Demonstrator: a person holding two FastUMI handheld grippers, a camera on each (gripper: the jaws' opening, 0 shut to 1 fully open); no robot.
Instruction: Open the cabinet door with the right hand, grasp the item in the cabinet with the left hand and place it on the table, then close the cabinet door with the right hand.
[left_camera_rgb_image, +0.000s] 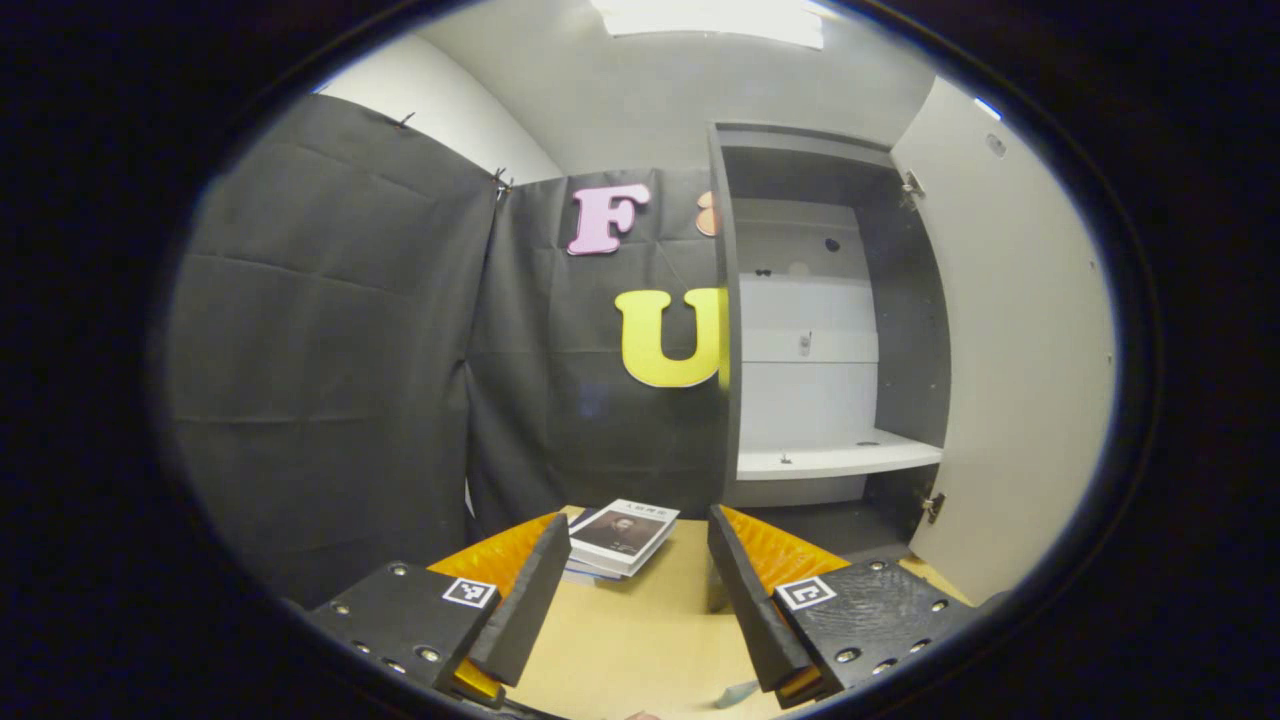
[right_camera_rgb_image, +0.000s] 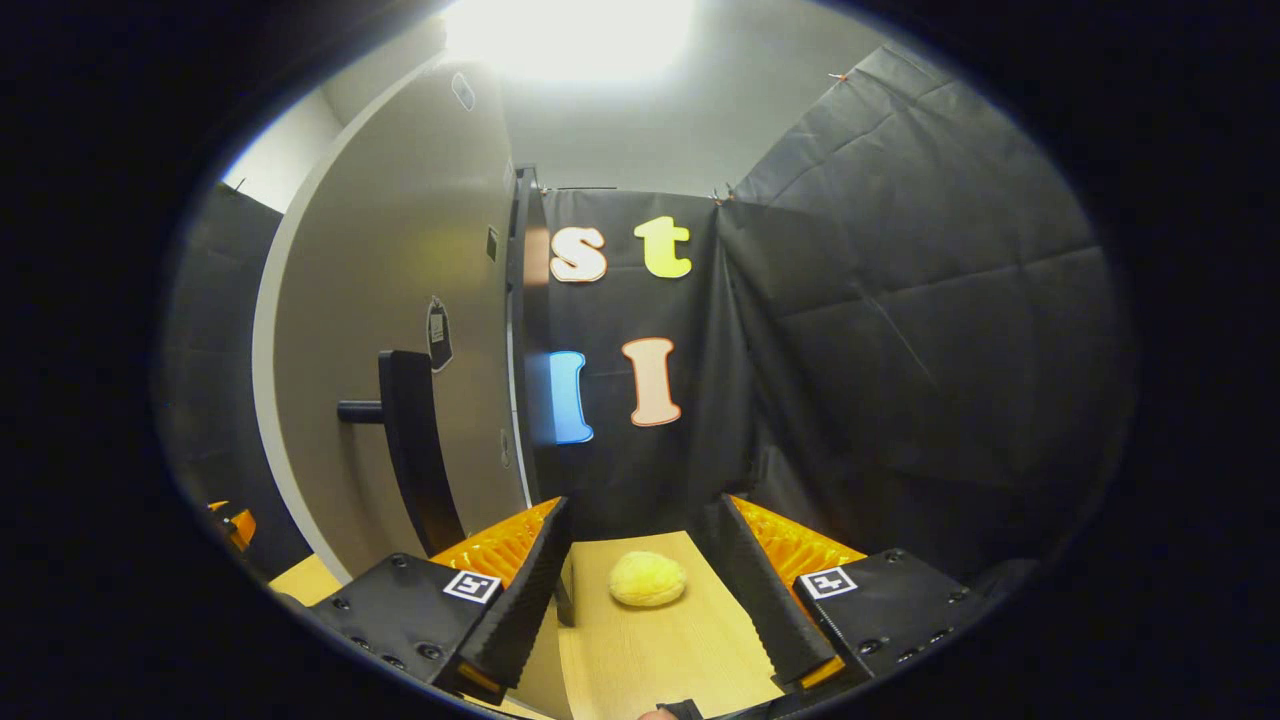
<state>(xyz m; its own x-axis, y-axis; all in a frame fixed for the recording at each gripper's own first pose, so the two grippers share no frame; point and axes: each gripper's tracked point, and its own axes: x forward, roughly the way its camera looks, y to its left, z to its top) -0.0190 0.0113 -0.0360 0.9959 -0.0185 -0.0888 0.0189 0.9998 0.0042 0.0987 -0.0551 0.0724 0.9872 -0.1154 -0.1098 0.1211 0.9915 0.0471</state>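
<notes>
**A:** Left gripper view first — the left gripper (left_camera_rgb_image: 632, 590) sits at the bottom of the frame, jaws spread wide, nothing between them but bare table (left_camera_rgb_image: 630, 650).

**B:** And just beyond the fingertips?

**A:** A small stack of books (left_camera_rgb_image: 620, 538), lying flat on the table at lower centre, just left of the cabinet's (left_camera_rgb_image: 905, 330) near edge. The cabinet fills the right half of the frame, and its door (left_camera_rgb_image: 1020, 380) is swung open, standing at the far right.

**B:** Anything inside?

**A:** A pale shelf (left_camera_rgb_image: 835, 460) low in the opening, with a couple of tiny dark bits on it that are too small to make out. The back panel above it is light, the side walls dark.

**B:** Over to the right gripper view, then.

**A:** The right gripper (right_camera_rgb_image: 645, 590) is at the bottom of the frame, jaws wide apart and holding nothing. Between the fingers, farther out on the table (right_camera_rgb_image: 660, 660), sits a yellow rounded lump (right_camera_rgb_image: 647, 579) — resting on the wood, clear of both fingers.

**B:** What is it?

**A:** Soft-looking, bread-like or plush; I can't tell which.

**B:** And the door from this side?

**A:** Its outer face takes the left of the frame, with the dark handle (right_camera_rgb_image: 410, 450) sticking out at middle left. The gripper is apart from that handle — no contact. At the far lower left edge, a sliver of the other gripper peeks in.
</notes>
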